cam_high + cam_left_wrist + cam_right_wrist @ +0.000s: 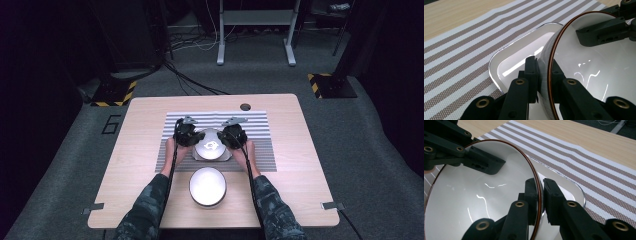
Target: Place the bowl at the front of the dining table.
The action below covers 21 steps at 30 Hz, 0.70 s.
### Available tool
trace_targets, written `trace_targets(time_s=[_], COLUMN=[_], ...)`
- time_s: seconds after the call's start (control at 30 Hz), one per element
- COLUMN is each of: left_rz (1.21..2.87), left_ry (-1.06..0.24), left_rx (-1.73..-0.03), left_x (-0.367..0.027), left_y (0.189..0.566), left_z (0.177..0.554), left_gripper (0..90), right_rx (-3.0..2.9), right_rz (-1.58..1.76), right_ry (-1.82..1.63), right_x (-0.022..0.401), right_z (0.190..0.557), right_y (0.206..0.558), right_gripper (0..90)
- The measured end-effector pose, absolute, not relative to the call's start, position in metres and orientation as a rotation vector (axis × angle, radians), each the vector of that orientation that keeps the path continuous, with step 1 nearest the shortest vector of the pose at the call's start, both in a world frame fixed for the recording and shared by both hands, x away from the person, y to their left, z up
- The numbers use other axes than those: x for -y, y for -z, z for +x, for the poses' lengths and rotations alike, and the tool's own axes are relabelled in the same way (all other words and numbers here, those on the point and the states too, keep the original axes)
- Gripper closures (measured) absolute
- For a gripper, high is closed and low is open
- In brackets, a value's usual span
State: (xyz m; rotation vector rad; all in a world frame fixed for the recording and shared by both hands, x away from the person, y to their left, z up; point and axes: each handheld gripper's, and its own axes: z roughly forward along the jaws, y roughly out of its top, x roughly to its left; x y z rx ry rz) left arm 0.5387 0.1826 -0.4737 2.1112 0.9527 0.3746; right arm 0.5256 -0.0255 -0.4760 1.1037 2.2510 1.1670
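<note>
High view: left tool (188,133) clamped on the left rim of a white bowl (210,145), one jaw inside and one outside the wall. The bowl sat over a white square dish (196,155) on the striped mat (260,135), mid-surface (140,145). Right tool (231,134) was clamped likewise on the bowl's right rim. A second white bowl (207,186) rested just nearer the person, off the mat, untouched. Left gripper view: jaws pinched the brown-edged rim of the bowl (596,72), dish (519,62) beneath it; whether bowl and dish touched could not be told. Right gripper view: same pinch on the opposite rim of the bowl (481,202), dish edge (574,190) to the right.
</note>
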Motion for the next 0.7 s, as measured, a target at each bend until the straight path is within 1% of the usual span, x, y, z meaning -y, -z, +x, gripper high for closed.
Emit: trace_targets(time_s=[0.4, 0.7], left_rz=[2.142, 2.128], left_ry=[-0.410, -0.395], left_rx=[-0.957, -0.985], left_x=[-0.1784, -0.1793], left_y=[0.4754, 0.4779], left_z=[0.5414, 0.5446], left_gripper=[81.5, 81.6], right_rx=[-2.254, -2.267], right_rz=[1.111, 1.145], right_ry=[-1.129, -1.124], right_x=[0.0238, 0.0253], right_z=[0.5297, 0.5355], right_y=[0.4810, 0.4825], right_gripper=[82.5, 82.6])
